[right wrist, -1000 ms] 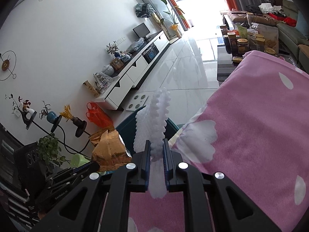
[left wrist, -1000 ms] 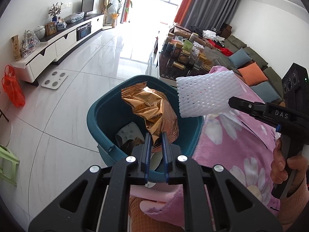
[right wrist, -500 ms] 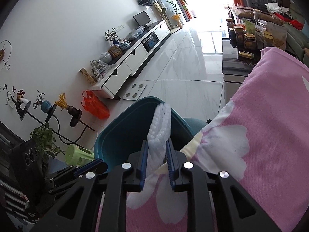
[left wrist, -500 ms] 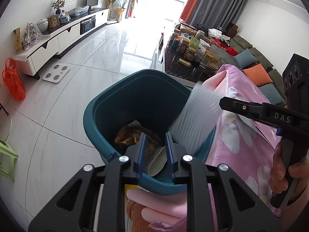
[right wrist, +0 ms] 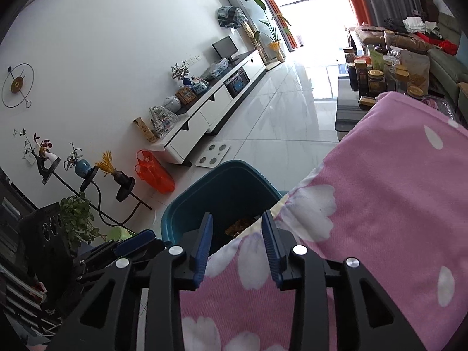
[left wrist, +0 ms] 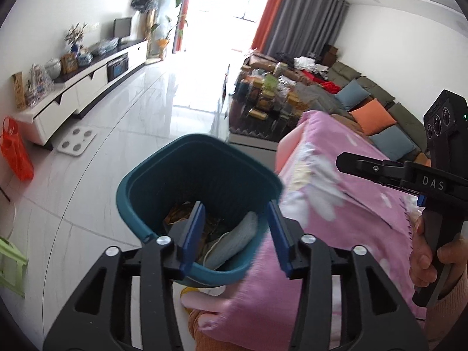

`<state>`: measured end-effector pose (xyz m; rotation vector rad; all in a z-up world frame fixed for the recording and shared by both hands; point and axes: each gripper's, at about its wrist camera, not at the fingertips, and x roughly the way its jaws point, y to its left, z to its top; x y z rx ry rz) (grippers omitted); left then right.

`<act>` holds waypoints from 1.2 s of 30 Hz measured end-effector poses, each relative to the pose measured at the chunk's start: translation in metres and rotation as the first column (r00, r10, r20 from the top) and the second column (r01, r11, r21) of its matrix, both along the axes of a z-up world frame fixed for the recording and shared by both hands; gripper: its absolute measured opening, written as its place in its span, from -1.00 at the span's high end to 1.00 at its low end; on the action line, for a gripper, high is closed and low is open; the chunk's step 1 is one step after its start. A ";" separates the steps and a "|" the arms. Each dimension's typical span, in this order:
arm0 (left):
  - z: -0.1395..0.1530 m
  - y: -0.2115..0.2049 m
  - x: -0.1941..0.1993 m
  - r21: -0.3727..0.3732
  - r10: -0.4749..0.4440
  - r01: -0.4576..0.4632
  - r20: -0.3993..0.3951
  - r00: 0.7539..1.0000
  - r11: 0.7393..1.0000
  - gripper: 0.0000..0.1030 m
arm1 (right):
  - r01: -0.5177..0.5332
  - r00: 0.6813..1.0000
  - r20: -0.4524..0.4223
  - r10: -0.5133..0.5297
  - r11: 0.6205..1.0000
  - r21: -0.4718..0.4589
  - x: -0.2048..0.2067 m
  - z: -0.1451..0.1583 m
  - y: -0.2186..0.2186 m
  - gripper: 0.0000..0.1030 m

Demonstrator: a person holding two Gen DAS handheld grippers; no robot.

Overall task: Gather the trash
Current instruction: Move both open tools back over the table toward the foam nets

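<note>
Teal bin (left wrist: 163,181) w/ gold wrapper (left wrist: 178,215) inside, left gripper (left wrist: 237,234) & right gripper (right wrist: 237,244) both spread wide, empty.

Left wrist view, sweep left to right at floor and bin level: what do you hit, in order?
Green stool → orange bag → white scale → teal bin → pink floral blanket → right gripper, held by a hand.
</note>
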<state>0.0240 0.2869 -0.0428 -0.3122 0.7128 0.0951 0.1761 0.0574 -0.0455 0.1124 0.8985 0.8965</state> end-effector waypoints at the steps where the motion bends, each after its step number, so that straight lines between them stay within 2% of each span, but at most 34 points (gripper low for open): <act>1: 0.005 -0.008 -0.002 0.002 -0.022 0.022 0.017 1.000 1.000 -0.01 | 0.000 1.000 0.028 -0.001 1.000 0.007 -0.008 0.008 -0.011 0.21; 4: 0.019 -0.040 -0.009 0.015 -0.109 0.108 0.068 0.992 0.994 -0.18 | 0.023 0.994 0.103 -0.025 1.000 0.020 -0.028 0.026 -0.048 0.04; 8: 0.030 -0.095 -0.012 0.024 -0.255 0.254 0.105 0.961 0.967 -0.31 | 0.093 0.983 0.159 -0.096 0.995 0.029 -0.051 0.040 -0.106 -0.08; 11: 0.031 -0.137 -0.010 0.012 -0.368 0.369 0.112 0.923 0.929 -0.33 | 0.183 0.965 0.185 -0.184 0.983 0.022 -0.067 0.043 -0.156 -0.12; 14: 0.025 -0.178 -0.006 -0.011 -0.470 0.473 0.098 0.877 0.881 -0.33 | 0.275 0.945 0.184 -0.271 0.962 0.006 -0.079 0.039 -0.202 -0.12; 20: 0.007 -0.251 0.007 -0.059 -0.617 0.618 0.040 0.786 0.784 -0.33 | 0.455 0.881 0.158 -0.446 0.890 -0.026 -0.090 0.022 -0.281 -0.12; 24: -0.002 -0.283 0.016 -0.088 -0.668 0.666 0.006 0.744 0.741 -0.33 | 0.539 0.837 0.133 -0.531 0.842 -0.033 -0.092 0.009 -0.320 -0.12; 30: -0.013 -0.317 0.038 -0.158 -0.717 0.704 -0.037 0.696 0.692 -0.32 | 0.604 0.793 0.128 -0.595 0.796 -0.039 -0.095 0.001 -0.354 -0.12; 33: -0.021 -0.334 0.048 -0.176 -0.728 0.710 -0.074 0.681 0.682 -0.32 | 0.627 0.776 0.120 -0.620 0.778 -0.039 -0.097 -0.004 -0.367 -0.12; 36: -0.029 -0.348 0.055 -0.175 -0.728 0.707 -0.113 0.677 0.685 -0.31 | 0.644 0.763 0.106 -0.638 0.764 -0.038 -0.096 -0.008 -0.376 -0.12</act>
